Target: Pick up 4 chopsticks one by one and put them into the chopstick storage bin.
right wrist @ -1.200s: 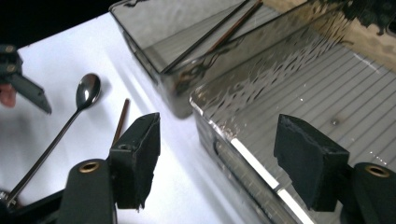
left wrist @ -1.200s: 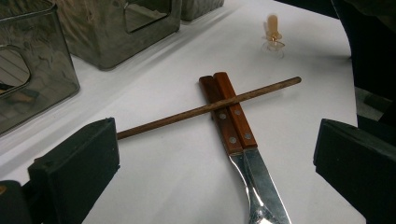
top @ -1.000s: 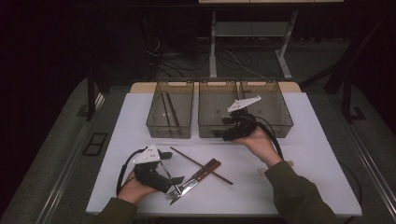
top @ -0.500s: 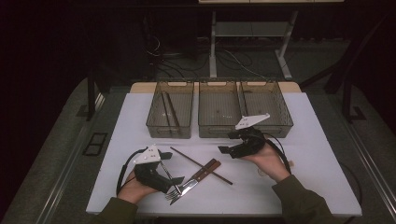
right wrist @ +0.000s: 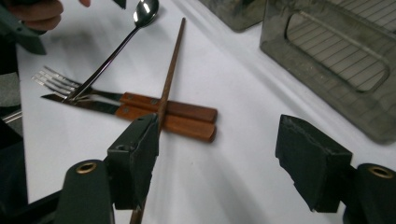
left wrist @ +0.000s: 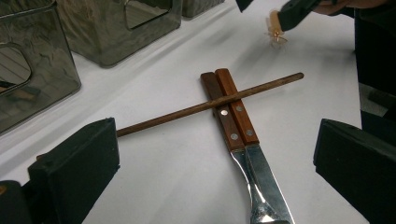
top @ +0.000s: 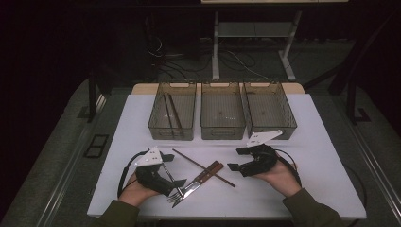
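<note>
The chopstick [right wrist: 170,70] lies across the two wooden handles [right wrist: 180,116] of the fork and knife, one end raised over them, the other end on the white table [top: 321,184]. It looks light, stiff, thin and rather smooth, so it can roll; the free end beside the handles seems the best place to pinch. The right gripper [top: 235,159], jaws spread and empty, is near that end. The left gripper [top: 176,172], also spread, waits beyond the handles, by the spoon [right wrist: 116,46].
</note>
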`<state>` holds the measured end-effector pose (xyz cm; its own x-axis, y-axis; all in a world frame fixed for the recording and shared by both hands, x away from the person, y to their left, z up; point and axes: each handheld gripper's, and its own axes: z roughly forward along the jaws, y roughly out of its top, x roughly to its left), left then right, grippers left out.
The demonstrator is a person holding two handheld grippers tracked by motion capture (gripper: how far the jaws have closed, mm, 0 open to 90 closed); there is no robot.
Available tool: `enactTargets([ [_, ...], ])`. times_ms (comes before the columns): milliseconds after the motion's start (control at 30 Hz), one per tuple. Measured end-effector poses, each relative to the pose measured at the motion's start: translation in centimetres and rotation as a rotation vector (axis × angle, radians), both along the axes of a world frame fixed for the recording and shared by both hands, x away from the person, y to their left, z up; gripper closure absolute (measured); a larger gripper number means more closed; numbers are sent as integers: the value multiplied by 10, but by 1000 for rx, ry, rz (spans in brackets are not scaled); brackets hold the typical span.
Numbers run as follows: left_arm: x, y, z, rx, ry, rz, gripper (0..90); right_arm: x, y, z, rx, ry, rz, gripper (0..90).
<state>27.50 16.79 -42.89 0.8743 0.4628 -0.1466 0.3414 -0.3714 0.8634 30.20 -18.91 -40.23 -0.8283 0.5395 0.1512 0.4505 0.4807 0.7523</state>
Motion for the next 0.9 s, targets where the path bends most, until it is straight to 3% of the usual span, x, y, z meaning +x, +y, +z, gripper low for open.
enactTargets([
  [200,0,0,0,4,-2,-2,0,-11,-5,-4,1,4,7,307],
  [433,0,0,0,2,-2,3,0,-24,-7,-14,-7,42,33,331],
  [900,0,1,0,4,-1,-2,0,-30,19,-34,-71,85,116,424],
])
